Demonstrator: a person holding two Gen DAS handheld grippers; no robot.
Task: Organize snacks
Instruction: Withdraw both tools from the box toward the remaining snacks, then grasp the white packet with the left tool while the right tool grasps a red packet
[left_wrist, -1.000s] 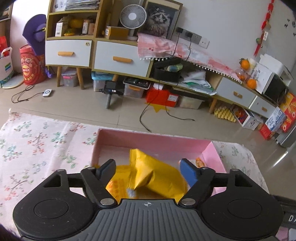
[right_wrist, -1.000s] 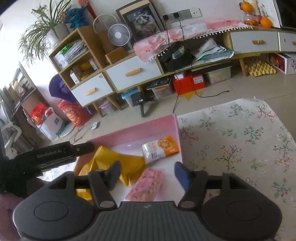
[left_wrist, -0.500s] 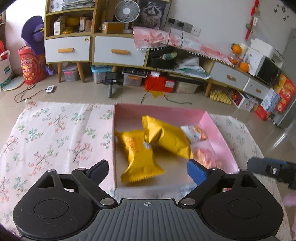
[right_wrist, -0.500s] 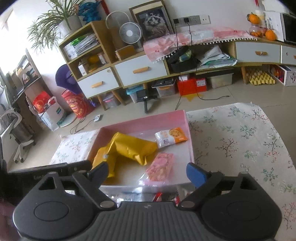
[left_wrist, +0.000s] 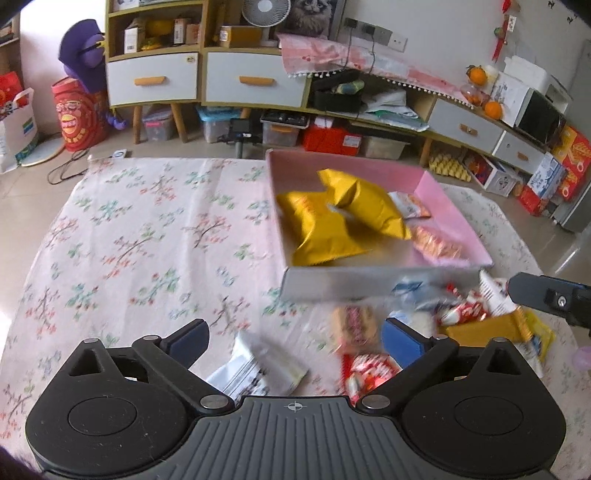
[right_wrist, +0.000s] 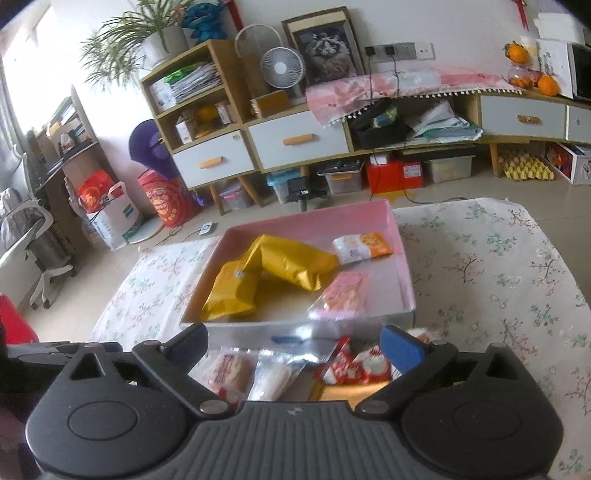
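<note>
Both yellow snack bags (right_wrist: 280, 273) lay crossed inside the pink box (right_wrist: 404, 258); left gripper (left_wrist: 295, 339) and right gripper (right_wrist: 295, 343) were opening, gripping nothing.

**Cloth, card, foil and matt plastic**

The surface (left_wrist: 140, 236) wears a soft printed cloth, matt, with shallow creases. The box (right_wrist: 402, 266) looks like smooth card, pink inside and pale grey on its outer wall, without shine. Two yellow bags (right_wrist: 284, 266) in it are crinkled foil film that catches the light. A pink packet (right_wrist: 341, 293) and the loose packets (left_wrist: 373, 354) before the box are glossy plastic wrap, one white pouch (left_wrist: 258, 369) smoother. Both grippers' bodies are matt black plastic, ribbed at the middle, with small bright metal pins; the fingers (left_wrist: 188, 338) carry blue pads of dull, rubbery look. The cabinet (right_wrist: 280, 144) behind is pale wood with flat white fronts. The floor shines like tile.
</note>
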